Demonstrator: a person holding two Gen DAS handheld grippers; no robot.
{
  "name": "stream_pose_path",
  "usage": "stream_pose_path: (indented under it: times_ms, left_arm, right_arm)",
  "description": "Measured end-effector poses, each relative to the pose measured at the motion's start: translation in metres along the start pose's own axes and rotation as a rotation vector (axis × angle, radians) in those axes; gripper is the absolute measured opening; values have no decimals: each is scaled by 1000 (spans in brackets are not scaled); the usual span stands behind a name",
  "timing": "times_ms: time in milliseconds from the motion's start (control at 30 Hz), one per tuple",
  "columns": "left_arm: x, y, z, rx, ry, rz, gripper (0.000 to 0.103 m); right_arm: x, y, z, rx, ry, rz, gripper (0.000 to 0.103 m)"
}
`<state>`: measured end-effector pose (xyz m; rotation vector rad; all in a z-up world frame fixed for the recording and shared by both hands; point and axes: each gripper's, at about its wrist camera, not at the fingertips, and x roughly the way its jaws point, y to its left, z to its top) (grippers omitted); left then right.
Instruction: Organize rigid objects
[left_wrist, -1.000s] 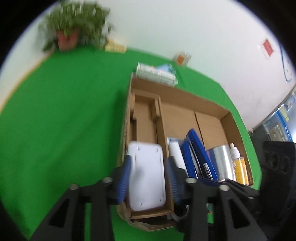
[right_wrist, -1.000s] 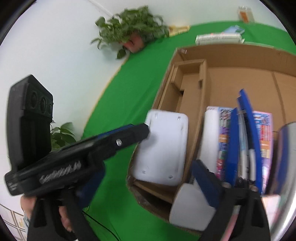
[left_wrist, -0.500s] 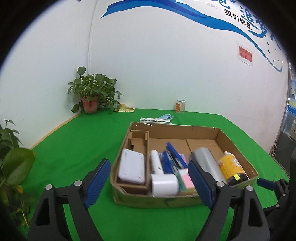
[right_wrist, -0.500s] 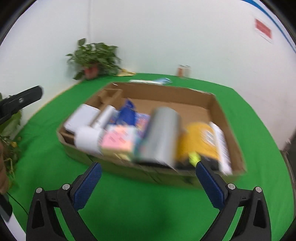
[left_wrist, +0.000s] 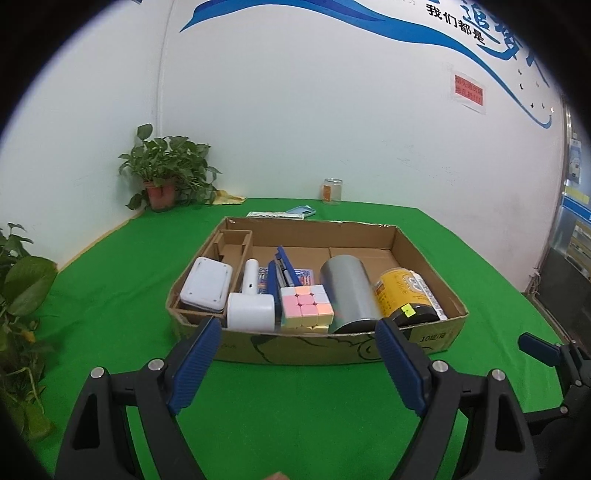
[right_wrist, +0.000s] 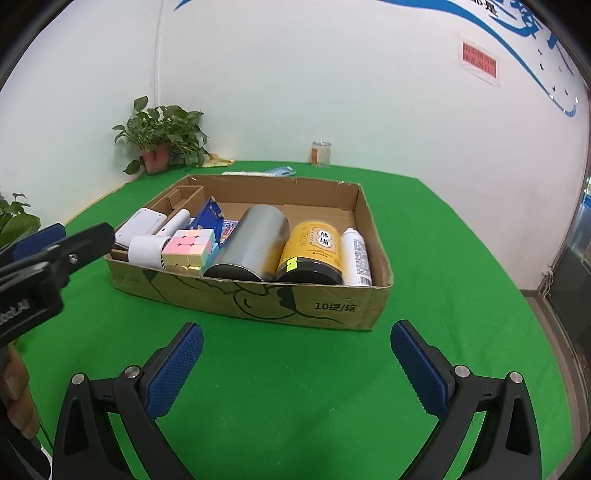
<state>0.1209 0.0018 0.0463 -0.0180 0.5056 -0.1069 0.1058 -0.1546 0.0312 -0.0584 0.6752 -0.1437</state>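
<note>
A cardboard box (left_wrist: 332, 350) (right_wrist: 258, 295) lies on the green cloth. It holds a flat white device (left_wrist: 207, 282) in its left compartment, then a white handheld tool (left_wrist: 251, 306), a blue stapler (left_wrist: 284, 271), a pastel cube (left_wrist: 304, 306) (right_wrist: 188, 245), a silver can (left_wrist: 349, 295) (right_wrist: 255, 240), a yellow jar (left_wrist: 402, 295) (right_wrist: 314, 251) and a white bottle (right_wrist: 356, 256). My left gripper (left_wrist: 297, 325) stands open just short of the box's front wall, with nothing in it. My right gripper (right_wrist: 297, 330) is open and empty too, farther back over bare cloth.
A potted plant (left_wrist: 166, 173), a glass jar (left_wrist: 332, 190) and a teal phone case (left_wrist: 301, 212) stand behind the box near the white wall. More leaves (left_wrist: 18, 280) crowd the left edge. A dark cabinet (left_wrist: 569, 273) is at the right. A hand (right_wrist: 14, 391) holds the left gripper.
Both grippers have drawn back from over the box to in front of it. The left jaws spread off the white device, which stays in the left compartment.
</note>
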Motion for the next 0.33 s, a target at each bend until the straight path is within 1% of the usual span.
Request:
stream_pose_path:
  times_ms: [100,233,300,333]
  left_arm:
    - [-2,-3,-5,4,10,16,85]
    - [-4,-6,-14,-2,39,16,85]
    - [0,-9,-18,12,64,13,85]
    - [1,-10,-20,14,62,10,85]
  right_arm:
    - [-7,-1,-6,-7,-5,9,102]
    - [-9,0,-10,-10,-4,22,102]
    - [-10,-1,-11,-8,-7,25,102]
    - [-10,-1,-11,-9,-8,25,102]
